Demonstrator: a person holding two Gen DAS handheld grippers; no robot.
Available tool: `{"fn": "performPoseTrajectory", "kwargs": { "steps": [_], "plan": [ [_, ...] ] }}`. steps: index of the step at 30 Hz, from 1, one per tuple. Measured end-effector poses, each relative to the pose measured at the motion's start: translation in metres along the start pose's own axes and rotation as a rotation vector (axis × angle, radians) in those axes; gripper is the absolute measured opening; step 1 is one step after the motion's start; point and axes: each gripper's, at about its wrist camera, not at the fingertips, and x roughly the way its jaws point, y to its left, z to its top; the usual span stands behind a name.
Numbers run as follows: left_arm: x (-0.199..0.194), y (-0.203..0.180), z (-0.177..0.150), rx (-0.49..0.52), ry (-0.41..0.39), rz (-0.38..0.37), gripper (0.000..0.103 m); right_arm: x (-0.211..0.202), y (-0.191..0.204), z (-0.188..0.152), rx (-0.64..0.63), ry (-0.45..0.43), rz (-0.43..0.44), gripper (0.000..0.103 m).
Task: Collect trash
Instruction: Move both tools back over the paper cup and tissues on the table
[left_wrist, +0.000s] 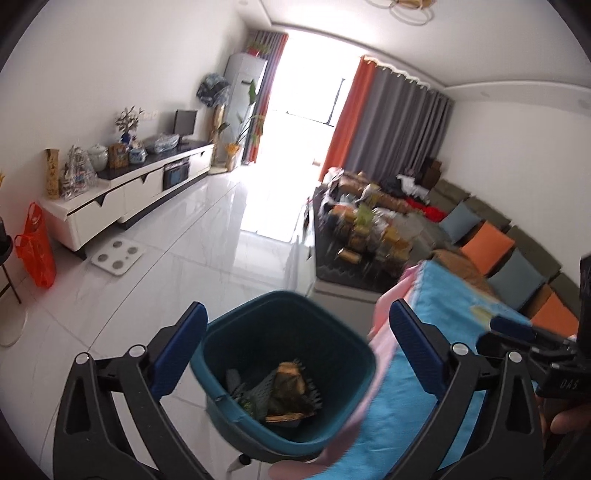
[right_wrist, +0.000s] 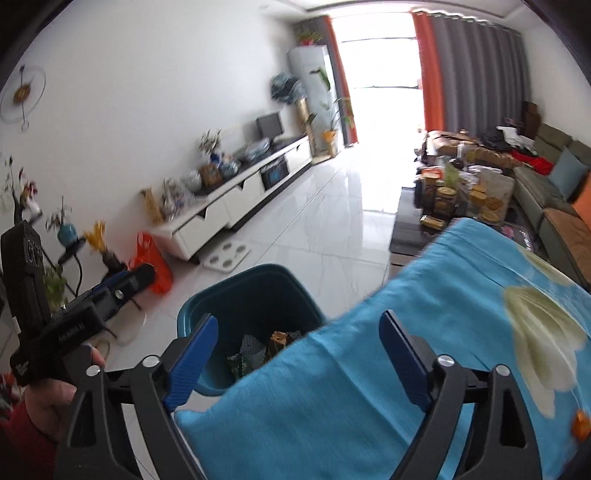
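My left gripper (left_wrist: 295, 347) hangs with its jaws spread wide and gripping nothing, and the teal trash bin (left_wrist: 258, 314) stands on the white floor (left_wrist: 192, 236) right below and between its fingers, the crumpled trash (left_wrist: 284, 391) lying at its bottom. My right gripper (right_wrist: 299, 354) is likewise released and empty over the blue cloth (right_wrist: 424, 314), the bin just beyond its left finger (right_wrist: 192, 362), beside the cloth's edge.

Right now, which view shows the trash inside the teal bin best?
The left wrist view: it looks down into the teal bin, with the trash on its bottom in plain sight. In the right wrist view the blue cloth covers part of the bin's opening, so only some scraps show.
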Motion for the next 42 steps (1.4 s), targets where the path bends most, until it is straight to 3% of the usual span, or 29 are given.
{"fn": "performPoseTrajectory", "kwargs": {
  "steps": [7, 13, 19, 28, 42],
  "plan": [
    [-0.035, -0.035, 0.008, 0.030, -0.041, -0.082, 0.097, -0.066, -0.025, -0.036, 0.091, -0.095, -0.044, 0.093],
    [-0.052, -0.082, 0.002, 0.105, -0.042, -0.201, 0.097, -0.111, -0.033, -0.078, 0.137, -0.149, -0.132, 0.096],
    [-0.066, -0.136, -0.020, 0.215, -0.026, -0.332, 0.097, -0.144, -0.045, -0.114, 0.175, -0.176, -0.222, 0.096],
    [-0.076, -0.198, -0.062, 0.317, 0.058, -0.506, 0.097, -0.187, -0.053, -0.160, 0.233, -0.264, -0.385, 0.096],
    [-0.090, -0.264, -0.113, 0.502, 0.107, -0.658, 0.097, -0.234, -0.079, -0.202, 0.361, -0.323, -0.561, 0.096]
  ]
}}
